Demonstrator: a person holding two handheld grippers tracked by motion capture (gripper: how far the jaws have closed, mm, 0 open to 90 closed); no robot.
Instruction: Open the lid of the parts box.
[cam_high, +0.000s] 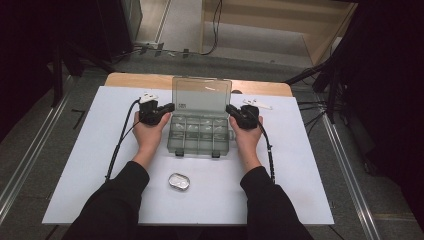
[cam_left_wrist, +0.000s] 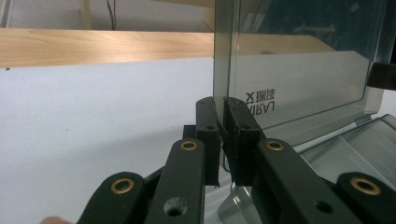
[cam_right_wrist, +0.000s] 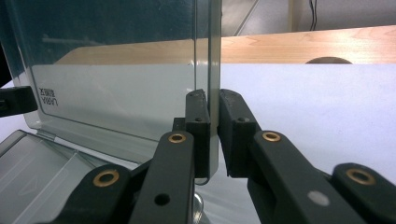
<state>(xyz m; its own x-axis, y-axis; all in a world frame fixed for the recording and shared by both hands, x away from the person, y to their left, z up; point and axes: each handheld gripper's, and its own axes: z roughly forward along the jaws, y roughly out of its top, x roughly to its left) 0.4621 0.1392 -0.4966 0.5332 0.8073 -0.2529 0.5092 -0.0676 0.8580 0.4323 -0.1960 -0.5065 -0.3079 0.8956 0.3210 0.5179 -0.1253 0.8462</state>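
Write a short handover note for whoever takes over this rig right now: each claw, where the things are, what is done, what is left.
Left claw: shut on the left edge of the box lid.
Right claw: shut on the lid's right edge.
Compartment box: mid-table on the white sheet; lid raised upright.
Small oval tin: in front of the box, untouched.
Done: lid gripped on both sides, box standing open.
Left: probably swing the lid to wherever it is meant to go, then release.
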